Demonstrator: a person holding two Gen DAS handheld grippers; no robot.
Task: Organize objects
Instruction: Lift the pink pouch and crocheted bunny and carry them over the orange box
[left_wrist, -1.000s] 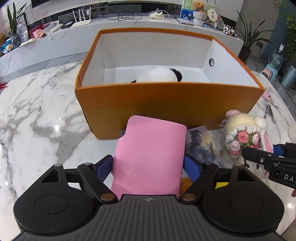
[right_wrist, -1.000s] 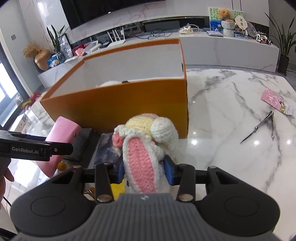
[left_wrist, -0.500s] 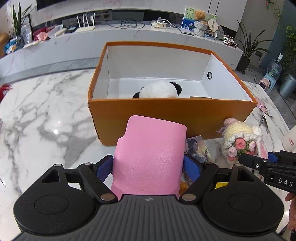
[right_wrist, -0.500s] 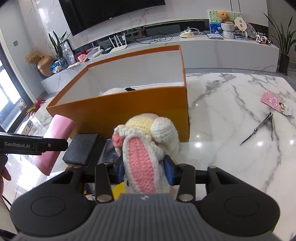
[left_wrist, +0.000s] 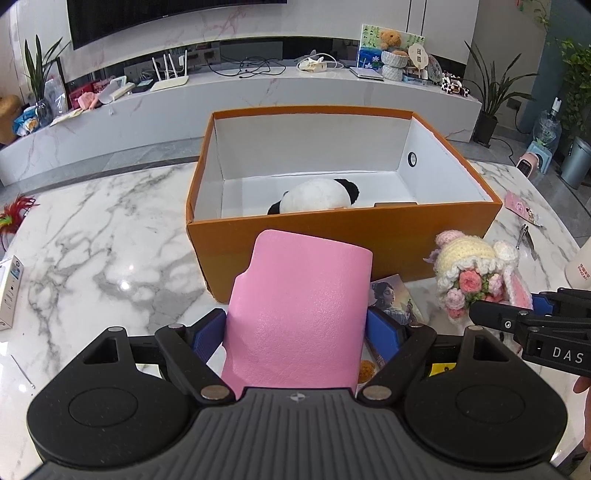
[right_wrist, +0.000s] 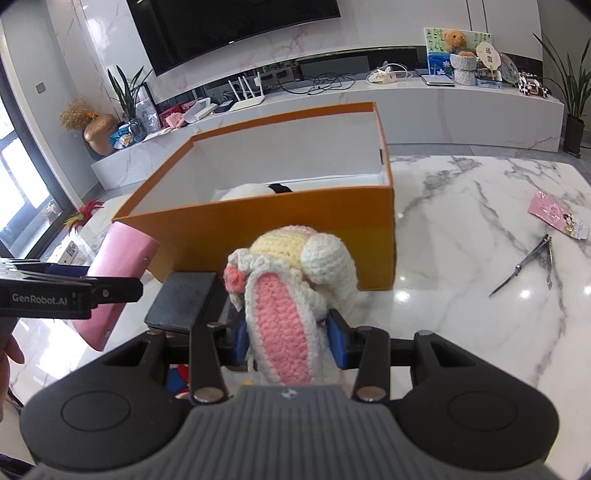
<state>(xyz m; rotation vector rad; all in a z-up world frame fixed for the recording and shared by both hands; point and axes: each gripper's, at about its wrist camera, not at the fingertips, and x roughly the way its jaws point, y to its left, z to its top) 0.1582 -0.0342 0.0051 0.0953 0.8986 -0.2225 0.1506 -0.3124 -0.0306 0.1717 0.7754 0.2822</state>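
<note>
Left side first: the left gripper (left_wrist: 297, 328) is clenched on a pink wallet (left_wrist: 295, 314), and over the last second it has lifted the wallet clear of the marble table (left_wrist: 92, 240); more of the orange box (left_wrist: 388, 225) interior shows now, including the panda plush (left_wrist: 317, 195) lying on its floor. The wallet hangs in front of the near wall, not yet over the opening. A picture card (left_wrist: 395, 299) lies on the table just beside it.

Right: the right gripper (right_wrist: 290, 339) grips a crocheted bunny (right_wrist: 291, 284), position roughly unchanged. Whether the bunny's base touches the table is hidden, likely lifted. Judgement: both items are staged for the box, wallet probably first.
</note>
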